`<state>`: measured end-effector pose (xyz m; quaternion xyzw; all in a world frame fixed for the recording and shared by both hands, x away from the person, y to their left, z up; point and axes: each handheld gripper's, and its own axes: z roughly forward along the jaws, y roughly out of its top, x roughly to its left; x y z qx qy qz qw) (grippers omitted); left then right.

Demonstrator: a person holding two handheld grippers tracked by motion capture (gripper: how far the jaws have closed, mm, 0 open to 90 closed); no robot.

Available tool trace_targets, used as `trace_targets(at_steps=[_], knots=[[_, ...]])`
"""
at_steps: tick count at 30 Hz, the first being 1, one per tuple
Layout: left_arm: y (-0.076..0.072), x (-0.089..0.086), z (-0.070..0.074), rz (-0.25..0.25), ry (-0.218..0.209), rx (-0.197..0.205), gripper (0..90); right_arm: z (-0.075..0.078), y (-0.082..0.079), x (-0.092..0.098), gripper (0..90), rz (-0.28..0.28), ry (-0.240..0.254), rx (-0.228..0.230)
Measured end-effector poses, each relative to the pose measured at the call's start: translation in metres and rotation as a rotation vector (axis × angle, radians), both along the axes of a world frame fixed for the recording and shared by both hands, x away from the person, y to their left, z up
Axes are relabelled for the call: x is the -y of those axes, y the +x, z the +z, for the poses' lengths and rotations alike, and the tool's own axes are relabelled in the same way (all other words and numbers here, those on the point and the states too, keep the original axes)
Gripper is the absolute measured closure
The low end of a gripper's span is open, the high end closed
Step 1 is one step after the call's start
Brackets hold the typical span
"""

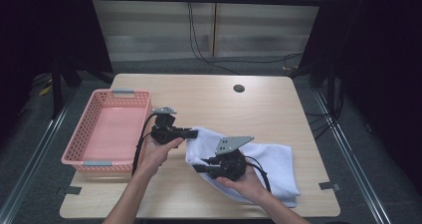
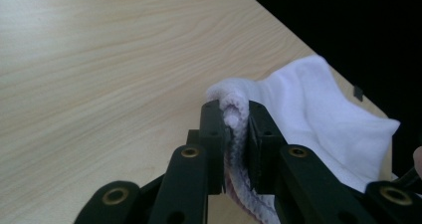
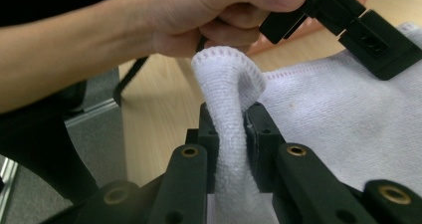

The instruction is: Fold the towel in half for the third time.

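A white towel [image 1: 268, 159] lies on the right half of a pale wooden bench [image 1: 209, 104], its left end gathered up off the surface by two hand-held tools. The left claw [image 1: 191, 133] is clenched on the towel's far-left edge; in the left gripper view a folded ridge of cloth [image 2: 234, 109] stands pinched between its two black jaws, with the remainder spreading away to the right. The right claw [image 1: 198, 168] grasps the near-left edge, and in the right gripper view a hemmed loop of towel [image 3: 229, 84] rises from between its jaws, just below the person's left hand [image 3: 219, 15]. A pink basket [image 1: 89, 154] sits at the bench's left side, apart from the towel.
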<state>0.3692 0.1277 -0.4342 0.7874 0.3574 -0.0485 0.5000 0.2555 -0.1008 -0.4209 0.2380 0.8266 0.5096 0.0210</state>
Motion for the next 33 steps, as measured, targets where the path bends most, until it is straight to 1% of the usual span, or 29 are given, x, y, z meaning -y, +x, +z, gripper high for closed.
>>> trace_targets(at_steps=[1,2,3,5,7,11,13,15,17,18,19,20,21,22,23,24,25,26,27,28,29,30,33], knots=[[-0.001,-0.003,0.003,0.008,-0.007,0.001,80.0,0.003,0.0,-0.002,80.4,0.004,0.01,0.001],[-0.001,-0.006,0.005,0.013,-0.001,0.003,80.0,0.006,0.001,-0.004,80.4,0.009,0.016,0.005],[-0.002,-0.009,0.007,0.019,0.006,0.008,80.0,0.008,0.002,-0.007,80.4,0.016,0.016,0.008],[-0.003,-0.017,0.012,0.029,0.004,0.011,79.9,0.012,0.003,-0.014,80.4,0.028,0.01,0.014],[-0.005,-0.023,0.017,0.041,0.007,0.017,80.0,0.016,0.004,-0.022,80.4,0.04,0.02,0.017],[-0.012,-0.034,0.033,0.077,0.007,0.047,79.9,0.028,0.006,-0.035,80.5,0.068,0.038,0.035],[-0.014,-0.039,0.043,0.082,0.006,0.062,79.9,0.039,0.006,-0.041,80.5,0.075,0.061,0.063],[-0.017,-0.043,0.055,0.096,0.023,0.083,79.9,0.05,0.005,-0.044,80.5,0.08,0.084,0.079],[-0.019,-0.045,0.065,0.103,0.007,0.109,79.7,0.057,0.005,-0.046,80.5,0.086,0.108,0.092],[-0.02,-0.045,0.067,0.104,0.01,0.117,79.6,0.059,0.005,-0.047,80.5,0.083,0.117,0.096],[-0.02,-0.043,0.067,0.103,0.022,0.125,79.3,0.059,0.004,-0.047,80.5,0.081,0.116,0.102],[-0.019,-0.039,0.064,0.089,0.028,0.126,79.1,0.059,0.003,-0.047,80.5,0.077,0.112,0.105],[-0.019,-0.034,0.061,0.076,0.023,0.119,78.9,0.057,0.002,-0.045,80.5,0.07,0.113,0.102],[-0.018,-0.031,0.058,0.068,0.033,0.118,78.9,0.054,0.0,-0.043,80.5,0.066,0.118,0.101],[-0.018,-0.027,0.055,0.064,0.036,0.115,79.0,0.052,-0.002,-0.041,80.5,0.059,0.11,0.105],[-0.017,-0.023,0.053,0.058,0.035,0.11,79.0,0.049,-0.003,-0.037,80.5,0.046,0.107,0.108],[-0.016,-0.019,0.05,0.062,0.032,0.106,79.0,0.046,-0.004,-0.032,80.5,0.037,0.114,0.101],[-0.016,-0.015,0.049,0.062,0.04,0.11,78.9,0.043,-0.004,-0.028,80.5,0.028,0.122,0.092],[-0.015,-0.011,0.047,0.058,0.041,0.11,78.8,0.04,-0.005,-0.023,80.5,0.014,0.124,0.094],[-0.015,-0.009,0.046,0.05,0.039,0.104,78.7,0.038,-0.006,-0.019,80.5,0.005,0.125,0.09],[-0.014,-0.004,0.045,0.042,0.042,0.106,78.6,0.037,-0.007,-0.016,80.4,0.003,0.125,0.088],[-0.014,0.0,0.045,0.042,0.047,0.105,78.6,0.035,-0.009,-0.011,80.4,-0.011,0.125,0.089],[-0.014,0.015,0.042,0.014,0.058,0.105,78.4,0.032,-0.015,0.0,80.2,-0.04,0.121,0.091]])
